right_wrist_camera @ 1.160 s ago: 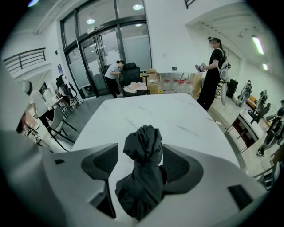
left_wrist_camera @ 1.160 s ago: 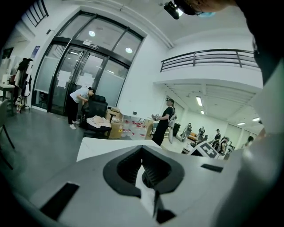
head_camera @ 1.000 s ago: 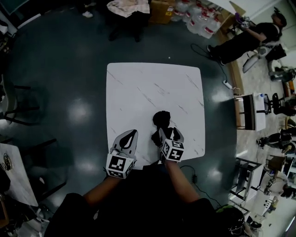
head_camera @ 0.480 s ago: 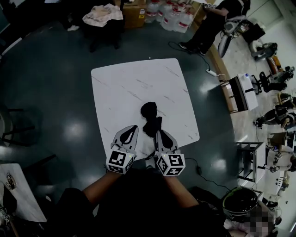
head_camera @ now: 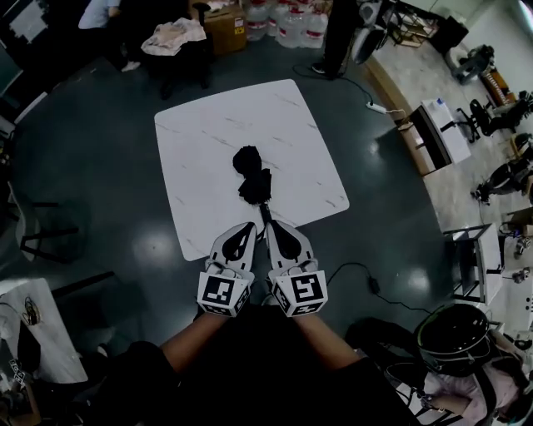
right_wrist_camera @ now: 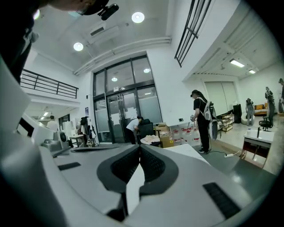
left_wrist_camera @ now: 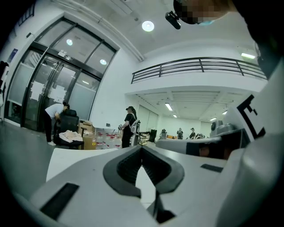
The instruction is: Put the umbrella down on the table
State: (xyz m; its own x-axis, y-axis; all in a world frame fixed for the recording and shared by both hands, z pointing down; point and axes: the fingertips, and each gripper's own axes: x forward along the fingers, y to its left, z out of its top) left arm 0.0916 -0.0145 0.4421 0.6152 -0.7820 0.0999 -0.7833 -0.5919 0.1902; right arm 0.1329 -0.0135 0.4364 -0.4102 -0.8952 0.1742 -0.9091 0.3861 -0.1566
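– Glossy dark floor [head_camera: 108,166] fills the frame from above. What is nearest the camera?

– Two hand-held grippers, side by side and almost touching. They hang off the near edge of a white marble-patterned table [head_camera: 208,125], each carrying its marker cube at the back. The left gripper [head_camera: 246,226] has its jaws pressed together with nothing between them. The right gripper [head_camera: 272,225] is clamped fully together and is just as empty.

– And the umbrella?

– The folded black umbrella [head_camera: 252,179] lies on the table, about midway between the left and right edges and closer to the near edge than to the far one. A thin dark end runs from it toward the near edge and stops just ahead of the gripper tips. Whether it touches them cannot be told from above. Neither gripper has hold of the umbrella.

– What stands beyond the far edge?

– A dark chair [head_camera: 179,58] draped with a pale cloth [head_camera: 172,35] sits past the far left corner. Behind it is a cardboard box [head_camera: 226,18], with a row of large water bottles [head_camera: 291,27] beside it. A standing person [head_camera: 337,37] in dark clothes is off the far right corner.
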